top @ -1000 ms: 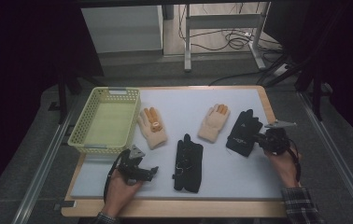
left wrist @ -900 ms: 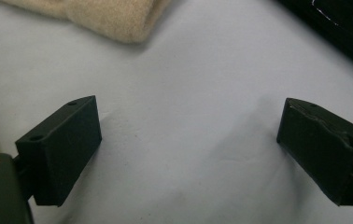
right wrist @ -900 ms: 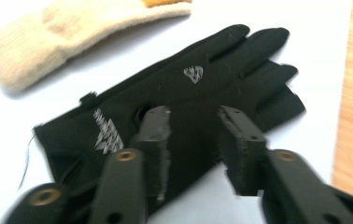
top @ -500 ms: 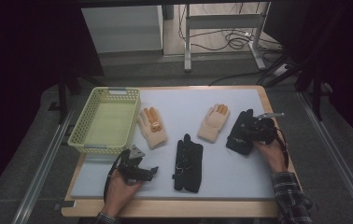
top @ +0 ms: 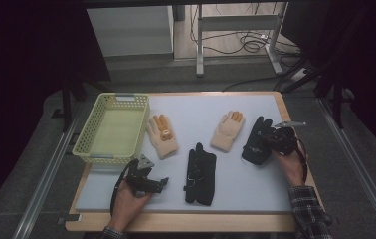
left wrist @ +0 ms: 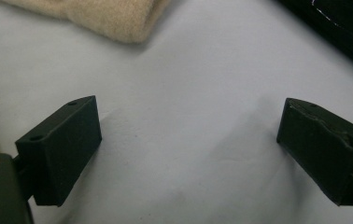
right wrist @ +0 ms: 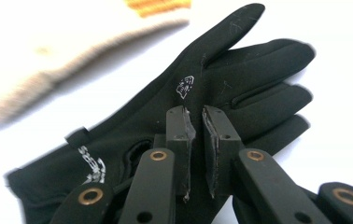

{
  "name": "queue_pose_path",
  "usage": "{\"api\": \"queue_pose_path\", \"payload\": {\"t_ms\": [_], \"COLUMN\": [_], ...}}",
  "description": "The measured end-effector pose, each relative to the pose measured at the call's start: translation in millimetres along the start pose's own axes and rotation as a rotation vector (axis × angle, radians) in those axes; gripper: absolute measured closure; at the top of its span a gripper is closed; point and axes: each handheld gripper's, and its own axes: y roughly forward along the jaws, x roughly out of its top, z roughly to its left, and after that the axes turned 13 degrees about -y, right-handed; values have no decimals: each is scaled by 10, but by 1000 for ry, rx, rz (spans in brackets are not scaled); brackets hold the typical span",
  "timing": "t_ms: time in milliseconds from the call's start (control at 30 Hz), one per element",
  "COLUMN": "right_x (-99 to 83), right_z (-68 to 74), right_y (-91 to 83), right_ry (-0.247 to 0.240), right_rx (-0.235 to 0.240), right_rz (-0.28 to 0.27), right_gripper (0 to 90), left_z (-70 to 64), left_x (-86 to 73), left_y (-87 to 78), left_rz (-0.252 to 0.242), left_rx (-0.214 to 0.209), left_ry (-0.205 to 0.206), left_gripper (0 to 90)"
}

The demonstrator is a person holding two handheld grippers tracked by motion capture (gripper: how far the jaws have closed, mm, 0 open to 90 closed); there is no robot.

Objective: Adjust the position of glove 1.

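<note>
Four gloves lie on the white mat [top: 275, 184]. One black glove [top: 200, 173] is at the middle front and another black glove [top: 253, 144] at the right. Two beige gloves [top: 162, 138] [top: 228, 130] lie behind them. My right gripper [top: 268, 140] is over the right black glove [right wrist: 240, 84]; my right gripper [right wrist: 198, 116] has its jaws almost together, with no fabric visibly between them. My left gripper [top: 162, 183] rests on the mat at the front left. In its own view my left gripper [left wrist: 188, 109] is open over bare mat, with a beige glove's cuff [left wrist: 109, 18] ahead.
A yellow-green mesh basket [top: 92, 130] stands at the table's back left with nothing in it. The table's wooden edge [top: 186, 223] runs along the front. Metal rails flank the table, and cables lie on the floor behind it.
My right gripper has moved left from the table's right edge onto the right black glove. The left gripper has stayed put.
</note>
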Motion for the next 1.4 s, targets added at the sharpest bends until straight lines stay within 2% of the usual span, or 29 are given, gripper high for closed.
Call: {"api": "queue_pose_path", "payload": {"t_ms": [200, 267, 300, 333, 467, 567, 600, 633, 733, 767, 800, 933, 967, 1000, 1033, 1067, 1133, 1200, 1300, 1400], "right_x": [112, 140, 171, 171, 259, 348, 393, 393, 464, 507, 507, 594, 636, 636, 669, 669, 688, 690, 648, 538], "right_z": [127, 194, 274, 274, 433, 582, 677, 677, 848, 966, 966, 1212, 1337, 1337, 1454, 1454, 1569, 1672, 1795, 1901], "right_y": [-232, -294, -356, -356, -495, -588, -631, -631, -678, -693, -693, -694, -687, -687, -667, -667, -623, -556, -419, -249], "right_ry": [-17, -28, -36, -36, -58, -81, -93, -93, -117, -130, -130, -147, -157, -157, -166, -166, -165, -171, -171, -173], "right_rx": [35, 51, 72, 72, 118, 158, 179, 179, 218, 245, 245, 304, 327, 327, 348, 348, 365, 369, 351, 335], "right_rz": [-63, -79, -95, -95, -136, -158, -170, -170, -188, -197, -197, -211, -215, -215, -217, -217, -212, -201, -180, -129], "right_gripper": [803, 803, 802, 802, 801, 800, 800, 800, 799, 797, 797, 795, 795, 795, 795, 795, 794, 793, 793, 775], "left_z": [0, 0, 0, 0, 0, 0, 1, 1, -1, -1, -1, 0, 0, 0, -2, -2, -1, -1, -1, -2], "left_x": [0, 0, 0, 0, 0, 0, 1, 0, 0, 0, 0, 0, 0, 0, -1, -1, -1, -1, -2, -2], "left_y": [0, 0, 0, 0, 0, 0, -1, 0, 1, 1, 1, 1, 1, 1, 1, 1, 1, 1, 2, 1], "left_rz": [0, 0, 0, 0, 0, 0, 0, 0, -3, -3, -3, -2, -2, -3, -3, -3, -2, -2, -4, -3], "left_rx": [0, 0, 0, 0, 0, 0, 1, 1, 1, 0, 0, 0, 0, 0, 0, 0, -1, -1, 0, -1], "left_ry": [0, 0, 0, 0, 0, 0, 3, 2, -1, 0, 0, 0, 0, -1, -3, -3, -2, -2, -1, -2], "left_gripper": [65, 65, 65, 65, 65, 65, 65, 65, 65, 65, 65, 65, 65, 65, 65, 65, 65, 65, 65, 65]}}
